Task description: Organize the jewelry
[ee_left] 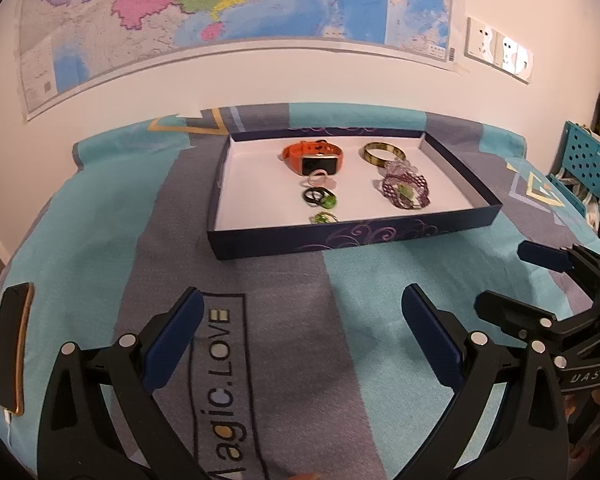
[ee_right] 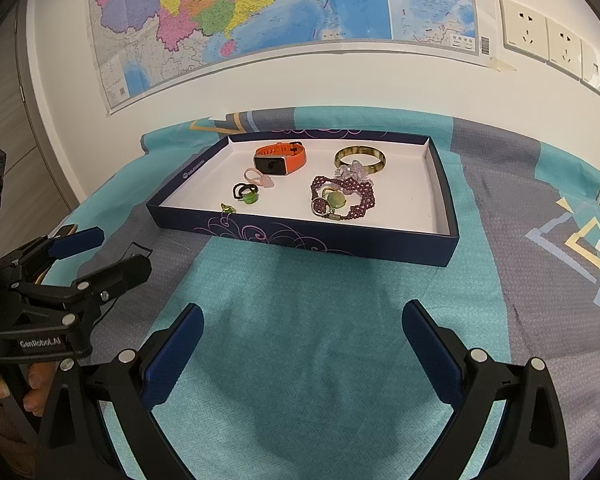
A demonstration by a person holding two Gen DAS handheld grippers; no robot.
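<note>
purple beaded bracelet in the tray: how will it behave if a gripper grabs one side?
Likely floppy: the purple beaded bracelet lies in loose, uneven loops, so it would probably drape and dangle. Its green pendant may swing. It lies close to the amber bangle and the pale crystal piece, so lifting might drag those.

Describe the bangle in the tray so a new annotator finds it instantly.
Start at the dark blue tray on the teal bedspread under the wall map. In its far right area lies the bangle, right of the orange smartwatch. It is the only plain, rigid, olive-gold hoop; the purple beaded bracelet just in front of it is strung beads.
</note>
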